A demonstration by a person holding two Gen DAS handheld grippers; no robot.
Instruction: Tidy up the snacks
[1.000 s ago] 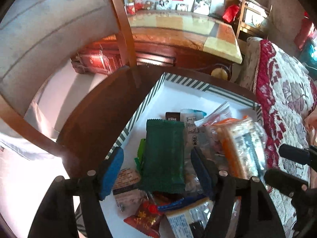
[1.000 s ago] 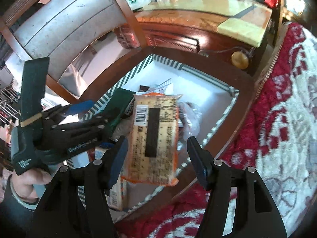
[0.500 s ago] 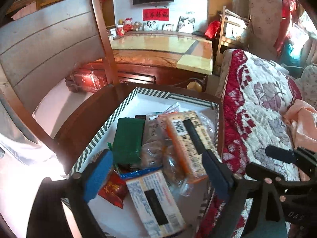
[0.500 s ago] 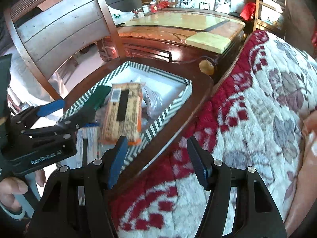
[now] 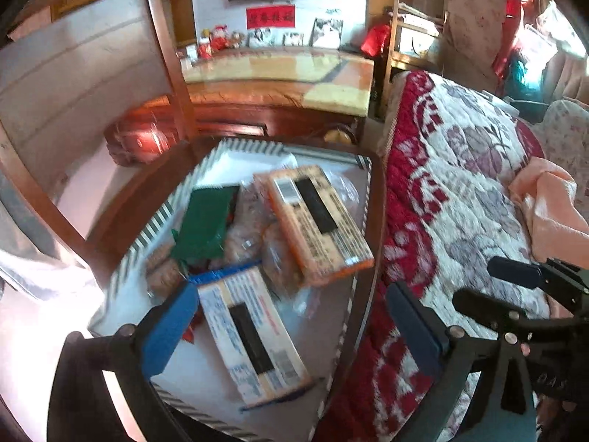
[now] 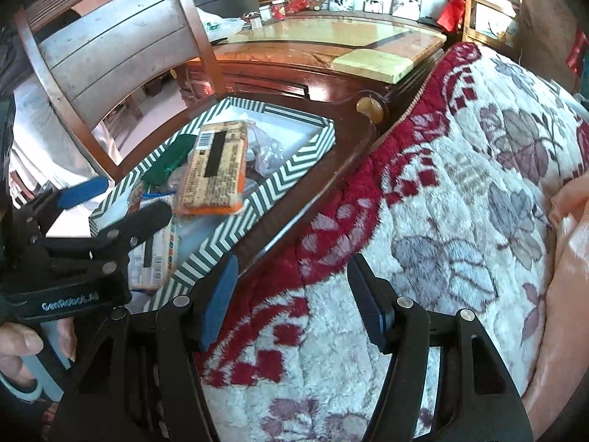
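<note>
A striped cardboard box point(image 5: 235, 145) is seen on a dark wooden table point(image 5: 121, 213), beside a bed covered by a red and white floral blanket point(image 5: 460, 184). The snacks are all gathered inside the box. An orange snack pack point(image 5: 318, 221) is laid on top of the pile, with a green packet point(image 5: 208, 221) to its left and a blue-edged snack pack point(image 5: 254, 339) nearer the camera. Clear bags of small snacks are wedged between them.

A second ago the green packet was framed between the left gripper's pads and the orange pack between the right gripper's pads. Both are now released and left lying in the box.

The left gripper point(image 5: 291, 326) is drawn back above the near end of the box; its jaws are opening towards their widest and nothing is held between them. The right gripper point(image 6: 294, 302) is swung away over the blanket, with its jaws held at a middling width and nothing between them but blanket. In the right wrist view, the left gripper is seen at the box's near edge, held in a hand point(image 6: 22, 353).

No loose snack is visible on the blanket or the table, so the sorting appears close to finished, though the far side of the bed is not shown.
</note>
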